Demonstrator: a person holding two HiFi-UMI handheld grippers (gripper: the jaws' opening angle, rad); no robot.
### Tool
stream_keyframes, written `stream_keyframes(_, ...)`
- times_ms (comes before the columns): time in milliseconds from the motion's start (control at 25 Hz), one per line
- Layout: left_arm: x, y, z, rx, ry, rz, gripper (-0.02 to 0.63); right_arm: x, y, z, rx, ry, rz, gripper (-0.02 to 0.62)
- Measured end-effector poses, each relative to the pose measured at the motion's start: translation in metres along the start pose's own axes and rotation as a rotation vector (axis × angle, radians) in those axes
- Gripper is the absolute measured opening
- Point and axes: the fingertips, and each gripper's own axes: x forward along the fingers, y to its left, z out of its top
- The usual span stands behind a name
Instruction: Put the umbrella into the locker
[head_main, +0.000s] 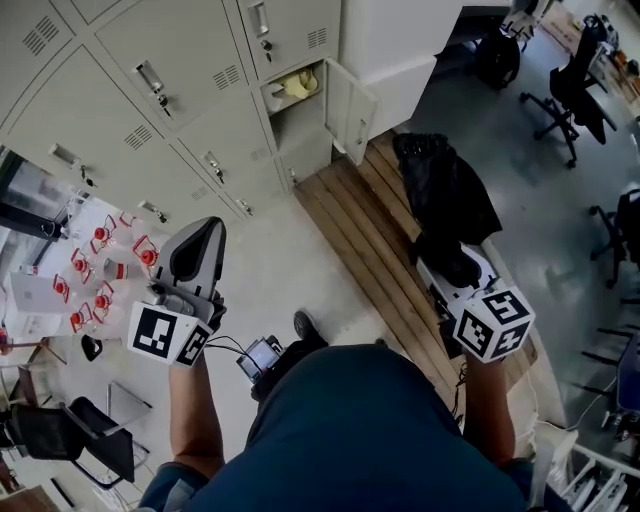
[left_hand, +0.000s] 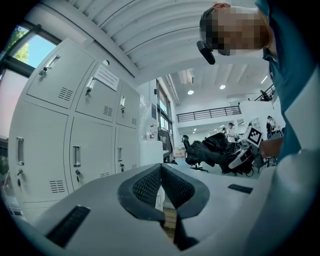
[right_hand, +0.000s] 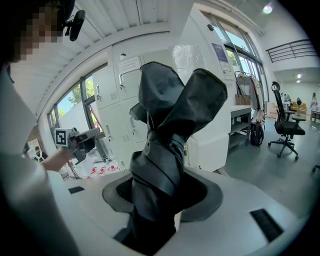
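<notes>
A folded black umbrella (head_main: 445, 195) sticks out of my right gripper (head_main: 452, 262), whose jaws are shut on its lower part above the wooden bench (head_main: 365, 235). In the right gripper view the umbrella (right_hand: 167, 145) fills the gap between the pads of my right gripper (right_hand: 161, 195). One locker (head_main: 298, 92) in the grey bank stands open, its door (head_main: 352, 108) swung out, with something yellow on its upper shelf. My left gripper (head_main: 200, 232) is held over the floor left of the bench. Its pads (left_hand: 150, 184) meet with nothing between them.
The other lockers (left_hand: 75, 150) are closed. A table with red-and-white items (head_main: 100, 270) stands at the left, with a black chair (head_main: 85, 432) below it. Office chairs (head_main: 570, 85) stand on the grey floor at the right. A small device (head_main: 262, 355) hangs at the person's waist.
</notes>
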Motion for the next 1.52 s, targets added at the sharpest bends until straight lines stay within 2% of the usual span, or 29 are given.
stream_keyframes(480,-0.003,0.081,-0.008,-0.021,-0.028,-0.071,0.018,0.048,0.045,0.017,0.018,-0.004,-0.079,0.210)
stream_keyframes(720,-0.007,0.113,-0.018,-0.037,-0.032,-0.075,0.018,0.066,0.058,0.025,0.020,0.007,-0.096,0.210)
stream_keyframes(920,-0.013,0.133,-0.025,-0.051,-0.037,-0.045,0.018,0.093,0.061,0.030,0.013,0.024,-0.083,0.210)
stream_keyframes(1200,-0.017,0.166,-0.033,-0.045,-0.024,0.024,0.018,0.151,0.061,0.045,-0.019,0.047,-0.020,0.210)
stream_keyframes(1520,0.011,0.194,-0.036,-0.047,0.002,0.094,0.018,0.223,0.039,0.063,-0.040,0.092,0.051,0.210)
